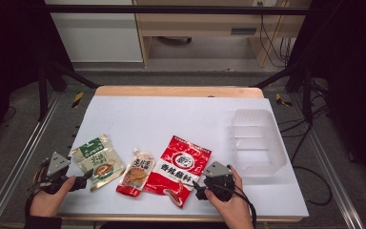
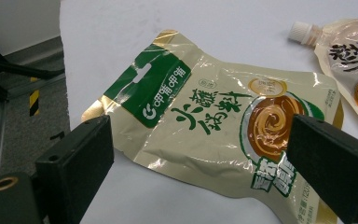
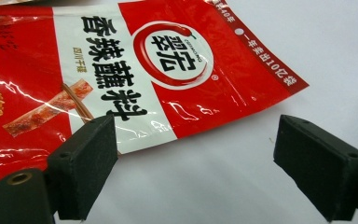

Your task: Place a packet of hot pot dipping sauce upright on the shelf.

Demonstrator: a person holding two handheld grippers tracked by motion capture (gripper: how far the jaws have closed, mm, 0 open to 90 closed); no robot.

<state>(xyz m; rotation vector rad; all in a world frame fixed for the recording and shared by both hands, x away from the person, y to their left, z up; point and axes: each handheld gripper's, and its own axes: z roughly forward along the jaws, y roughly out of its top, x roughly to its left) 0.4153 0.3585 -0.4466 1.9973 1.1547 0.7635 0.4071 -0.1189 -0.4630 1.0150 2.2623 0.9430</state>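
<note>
- Reaching was the step in hand: left gripper (image 1: 83, 182) had fingers spread at the green pouch (image 1: 97, 161), left of the red pouch (image 1: 180, 168).
- Right gripper (image 1: 199, 192) had fingers spread beside the red pouch's edge.
- Next, probably close, then lift toward the bin (image 1: 259, 143).

A lab recording station, by the look of it: black metal frame (image 1: 52, 71) around a white-covered tabletop (image 1: 171, 119), aluminium rails (image 1: 14, 167) along left and right, hazard tape (image 1: 77, 99) on grey floor, cables (image 1: 271, 43) trailing under a far wooden desk (image 1: 195, 24).
</note>
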